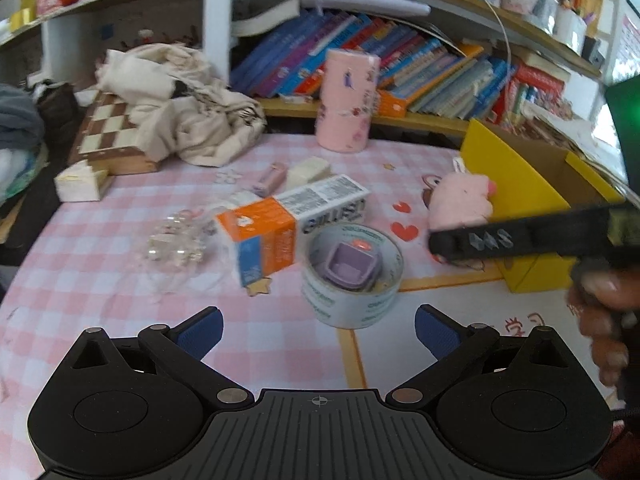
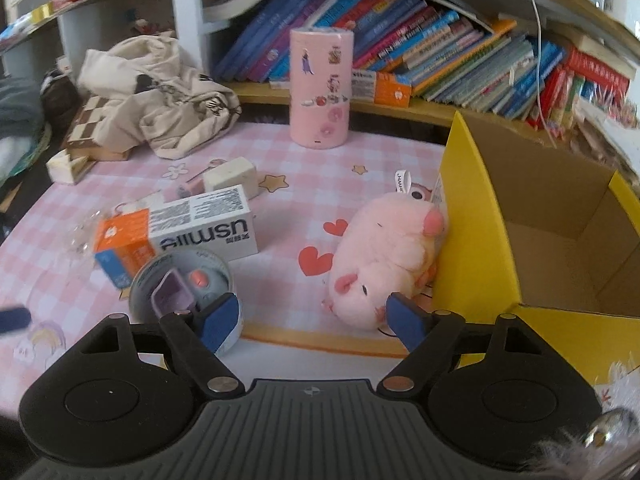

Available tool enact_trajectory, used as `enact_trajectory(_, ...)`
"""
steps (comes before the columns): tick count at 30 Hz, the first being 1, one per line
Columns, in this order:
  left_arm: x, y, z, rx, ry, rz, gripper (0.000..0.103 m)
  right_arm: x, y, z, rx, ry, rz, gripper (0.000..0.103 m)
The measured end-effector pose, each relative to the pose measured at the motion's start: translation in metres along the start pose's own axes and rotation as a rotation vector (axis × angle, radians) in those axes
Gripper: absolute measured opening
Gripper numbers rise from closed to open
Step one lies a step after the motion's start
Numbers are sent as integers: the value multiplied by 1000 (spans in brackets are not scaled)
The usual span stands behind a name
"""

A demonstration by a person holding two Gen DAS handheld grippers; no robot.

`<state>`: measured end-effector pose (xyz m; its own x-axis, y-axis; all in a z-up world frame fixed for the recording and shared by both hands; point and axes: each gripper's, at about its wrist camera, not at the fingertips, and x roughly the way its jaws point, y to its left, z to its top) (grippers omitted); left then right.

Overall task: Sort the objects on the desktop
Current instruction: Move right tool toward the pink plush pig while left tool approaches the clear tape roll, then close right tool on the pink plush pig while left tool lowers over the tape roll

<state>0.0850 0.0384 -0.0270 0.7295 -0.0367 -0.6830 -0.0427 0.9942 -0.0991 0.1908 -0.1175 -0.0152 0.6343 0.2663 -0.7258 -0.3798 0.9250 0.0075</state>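
My left gripper (image 1: 318, 330) stands open just short of a roll of clear tape (image 1: 320, 304) with a small purple case (image 1: 350, 268) inside it. Behind the roll lies an orange and white carton (image 1: 280, 220). A pink plush pig (image 2: 380, 256) lies against the outer wall of a yellow cardboard box (image 2: 472, 216). My right gripper (image 2: 314, 320) is open low over the mat. Its right finger (image 2: 404, 320) overlaps the pig's near end, and its left finger is by the tape roll (image 2: 138, 296). Nothing is gripped. The left wrist view shows that gripper as a blurred black bar (image 1: 520, 236) in front of the pig (image 1: 460, 204).
A pink cylinder (image 2: 321, 88) stands at the back before a shelf of books (image 2: 440, 52). A crumpled cloth (image 2: 160, 92) covers a chessboard (image 1: 108, 132) at the left. Pale blocks (image 2: 232, 176) and a clear plastic piece (image 1: 176, 240) lie on the pink checked mat (image 2: 280, 248). A hand (image 1: 604, 312) is at the right edge.
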Motion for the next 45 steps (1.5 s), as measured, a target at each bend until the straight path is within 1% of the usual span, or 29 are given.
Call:
enact_trajectory(5,15,-6,0,45,15,1,100,21,0,7,43,54,-39,81)
enact_trajectory(8,25,-6,0,57,32,10,97,32,-3,10,71,81,-62,81)
enact_trajectory(15,47,-10,2,72,74,-4,90,53,-6,24,75,66,-100,81)
enact_trajectory(19,59,-11,4,85,78,6,84,65,-8,31,71,56,-118,81)
enact_trajectory(23,69,-12,5,88,82,10,82,75,-9,36,55,47,-134,81)
enact_trajectory(24,72,-13,5,91,83,9,80,77,-9,37,49,44,-141,78)
enact_trajectory(26,76,-15,5,99,85,3,76,81,-10,38,38,34,-161,65)
enact_trajectory(27,78,-15,4,102,86,-2,70,81,-12,39,33,29,-166,48)
enact_trajectory(28,79,-16,4,105,84,-5,67,81,-15,39,32,27,-157,35)
enact_trajectory(29,79,-17,4,111,80,-7,65,80,-18,39,40,28,-139,30)
enact_trajectory(32,78,-17,5,112,79,-9,63,74,-25,38,64,36,-90,16)
enact_trajectory(33,78,-16,5,111,80,-9,62,71,-27,36,70,44,-64,9)
enact_trajectory(34,76,-15,5,108,79,-9,61,68,-26,34,70,49,-44,7)
enact_trajectory(36,70,-13,4,103,74,-18,59,60,-25,29,61,57,-12,7)
enact_trajectory(38,64,-10,3,96,72,-27,50,50,-24,23,44,61,13,7)
enact_trajectory(39,62,-8,2,89,78,-31,26,47,-24,21,43,63,16,7)
enact_trajectory(40,60,-7,1,82,84,-35,17,44,-23,19,44,64,19,8)
enact_trajectory(42,55,-5,-1,73,88,-36,17,39,-22,17,48,61,16,10)
enact_trajectory(44,50,-3,-4,66,86,-29,17,38,-21,18,50,54,-10,24)
enact_trajectory(45,47,-1,-5,63,84,-26,17,38,-21,19,53,49,-17,40)
